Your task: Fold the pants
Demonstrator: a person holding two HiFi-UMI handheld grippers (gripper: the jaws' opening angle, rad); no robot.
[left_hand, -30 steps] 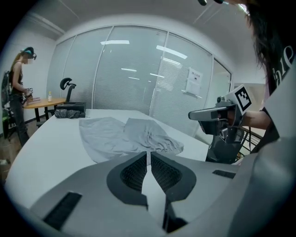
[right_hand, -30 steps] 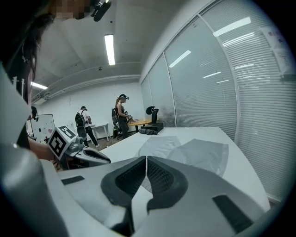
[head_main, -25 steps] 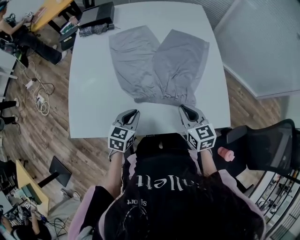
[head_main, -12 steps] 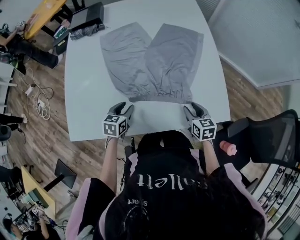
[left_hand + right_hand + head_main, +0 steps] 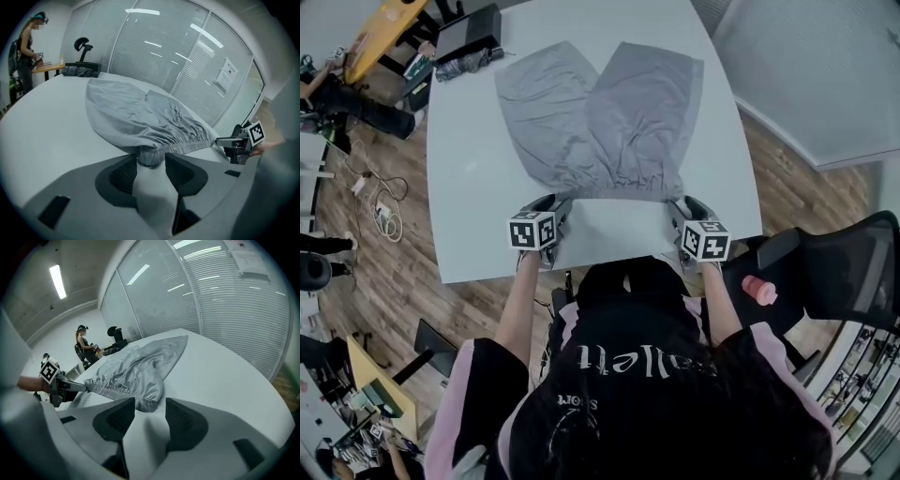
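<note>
Grey pants (image 5: 600, 122) lie flat on the white table (image 5: 469, 206), legs spread away from me and the elastic waistband nearest me. My left gripper (image 5: 555, 204) is at the waistband's left corner, my right gripper (image 5: 678, 206) at its right corner. Both sets of jaws have just been opening. In the left gripper view the jaws (image 5: 151, 161) stand wide, the waistband corner (image 5: 150, 154) bunched at their tips with the pads off it. The right gripper view shows the same: open jaws (image 5: 149, 406) with the other corner (image 5: 146, 401) at their tips.
A dark bundle (image 5: 469, 64) and a black box (image 5: 469, 33) sit at the table's far left corner. A black chair (image 5: 848, 281) and a pink object (image 5: 757, 289) are at my right. A person (image 5: 26, 51) stands by a far desk. Glass walls with blinds lie beyond the table.
Both grippers have come down and forward from the table's near edge to the waistband corners. Their jaws, shut a second ago, now stand open.
</note>
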